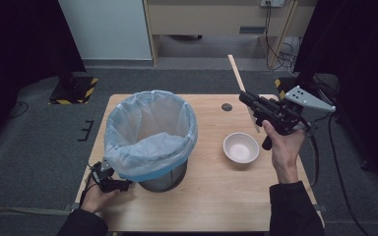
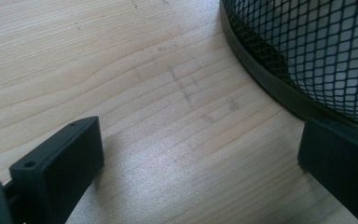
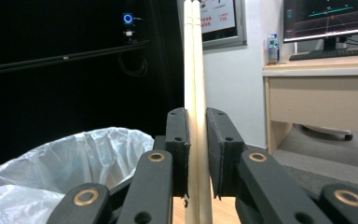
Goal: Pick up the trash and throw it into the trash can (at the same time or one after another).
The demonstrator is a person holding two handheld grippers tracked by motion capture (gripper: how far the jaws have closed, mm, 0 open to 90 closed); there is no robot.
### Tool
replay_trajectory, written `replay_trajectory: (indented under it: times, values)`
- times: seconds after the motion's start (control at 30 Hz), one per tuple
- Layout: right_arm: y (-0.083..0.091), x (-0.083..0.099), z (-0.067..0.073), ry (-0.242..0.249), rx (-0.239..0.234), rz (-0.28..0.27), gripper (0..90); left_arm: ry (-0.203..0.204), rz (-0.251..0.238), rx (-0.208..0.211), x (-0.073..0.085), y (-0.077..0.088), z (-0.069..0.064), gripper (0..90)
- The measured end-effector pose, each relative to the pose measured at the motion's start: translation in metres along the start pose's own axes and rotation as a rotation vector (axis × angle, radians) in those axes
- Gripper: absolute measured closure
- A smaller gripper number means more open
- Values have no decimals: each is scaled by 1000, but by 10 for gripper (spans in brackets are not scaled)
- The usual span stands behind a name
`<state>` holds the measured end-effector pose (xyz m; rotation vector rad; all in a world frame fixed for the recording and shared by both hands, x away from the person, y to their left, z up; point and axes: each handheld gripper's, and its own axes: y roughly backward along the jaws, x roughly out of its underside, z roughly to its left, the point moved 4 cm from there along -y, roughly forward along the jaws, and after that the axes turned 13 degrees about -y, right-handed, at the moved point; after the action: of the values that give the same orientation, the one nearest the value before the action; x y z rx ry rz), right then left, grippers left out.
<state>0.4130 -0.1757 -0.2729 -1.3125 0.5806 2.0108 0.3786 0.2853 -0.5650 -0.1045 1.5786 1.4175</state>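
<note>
Right now the right claw (image 3: 196, 154) is clamped on a pair of pale wooden chopsticks (image 3: 195, 70), its two black jaws nearly together with the sticks pinched upright between them. From the high view, that right claw (image 1: 252, 104) is held above the light wooden counter (image 1: 211, 196), to the right of the black mesh wastebasket lined with a pale blue plastic bag (image 1: 150, 137), and the chopsticks (image 1: 238, 78) slant up and away past the counter's far edge. A small white round bowl (image 1: 240, 147) sits on the counter to the right of the wastebasket, apart from it and just below the right claw in that view. The left claw (image 2: 200, 158) stands wide open with nothing between its jaws, low over the counter (image 2: 121, 70) at the wastebasket's (image 2: 317, 51) base; its right-hand jaw lies right against the basket's bottom rim, though whether it touches cannot be told. In the high view the left claw (image 1: 109, 182) sits at the wastebasket's near left side.
</note>
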Motion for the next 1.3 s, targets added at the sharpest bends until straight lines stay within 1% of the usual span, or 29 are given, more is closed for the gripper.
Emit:
replay_trajectory:
  times: [0.03, 0.07, 0.1, 0.37, 0.4, 0.57, 0.7, 0.93, 1.07, 1.17, 1.23, 1.3]
  values:
    - [0, 0, 0, 0, 0, 0, 800, 0, 0, 0, 0, 0, 0, 0]
    - [-2, -1, 3, 5, -3, 1, 800, 0, 0, 0, 0, 0, 0, 0]
    - [-2, -1, 3, 5, -3, 1, 800, 0, 0, 0, 0, 0, 0, 0]
    - [-6, -7, 18, 25, -28, 0, 800, -1, 0, 0, 0, 0, 0, 0]
    - [-8, -7, 21, 27, -31, 4, 800, 0, 0, 0, 0, 0, 0, 0]
    - [-13, -6, 26, 32, -38, 14, 800, -1, 0, 1, 0, 0, 0, 0]
    - [-18, -9, 32, 38, -51, 14, 800, -1, -1, 2, 0, 0, 0, 0]
    - [-30, -12, 45, 45, -74, 16, 801, -2, -1, 2, 0, 0, 0, 0]
    - [-37, -13, 49, 45, -80, 24, 800, -2, 0, 2, 0, 0, 0, 0]
    - [-41, -13, 54, 54, -87, 31, 800, -2, -1, 2, 0, 0, 0, 0]
    - [-44, -13, 57, 43, -99, 27, 800, -2, -1, 2, 0, 0, 0, 0]
    - [-46, -13, 59, 47, -95, 31, 800, -1, -1, 2, 0, 0, 0, 0]
